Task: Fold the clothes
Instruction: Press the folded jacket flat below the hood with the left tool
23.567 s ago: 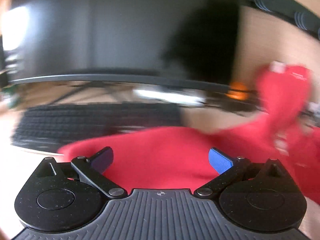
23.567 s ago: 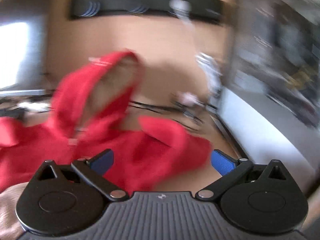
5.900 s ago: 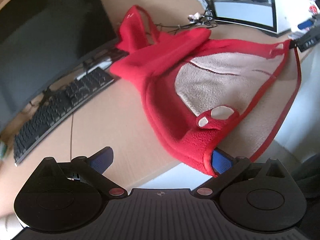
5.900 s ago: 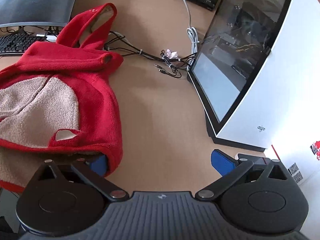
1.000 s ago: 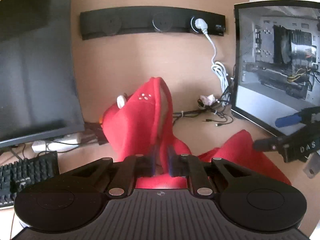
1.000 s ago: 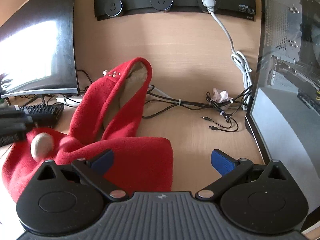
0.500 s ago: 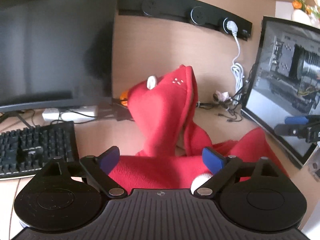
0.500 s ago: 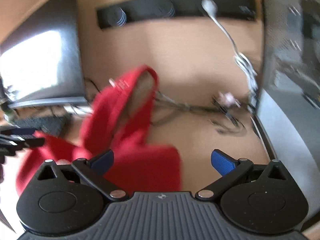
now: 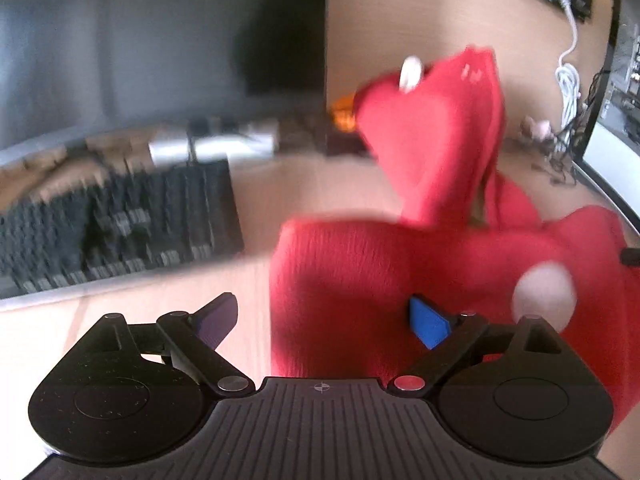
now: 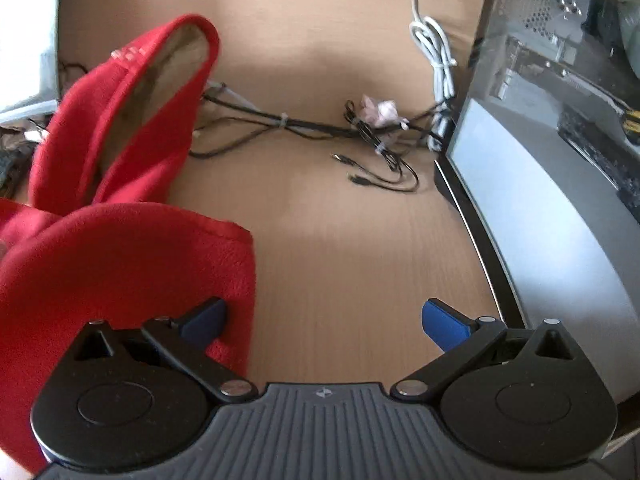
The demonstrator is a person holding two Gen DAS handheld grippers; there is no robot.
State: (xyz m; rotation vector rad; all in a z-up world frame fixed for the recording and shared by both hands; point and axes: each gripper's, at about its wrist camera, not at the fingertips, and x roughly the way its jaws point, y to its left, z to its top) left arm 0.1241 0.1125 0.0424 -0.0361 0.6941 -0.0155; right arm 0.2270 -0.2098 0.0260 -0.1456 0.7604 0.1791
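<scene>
— Cables (image 10: 304, 124) lie tangled beyond your right gripper (image 10: 324, 322), a computer case (image 10: 560, 168) to its right.
— And the red hoodie (image 10: 120, 264)?
— On the desk (image 10: 340, 240), touching your spread right gripper's left finger. Your left gripper (image 9: 324, 322), also wide, has it under the right finger; only that view shows the keyboard (image 9: 116, 220).

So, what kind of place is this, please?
Probably a home or office computer desk: a keyboard under a monitor, a bundle of cables, and a computer case beside the red garment.

Fuzzy red fleece hoodie (image 10: 120, 256), matt wood desk (image 10: 340, 248)
</scene>
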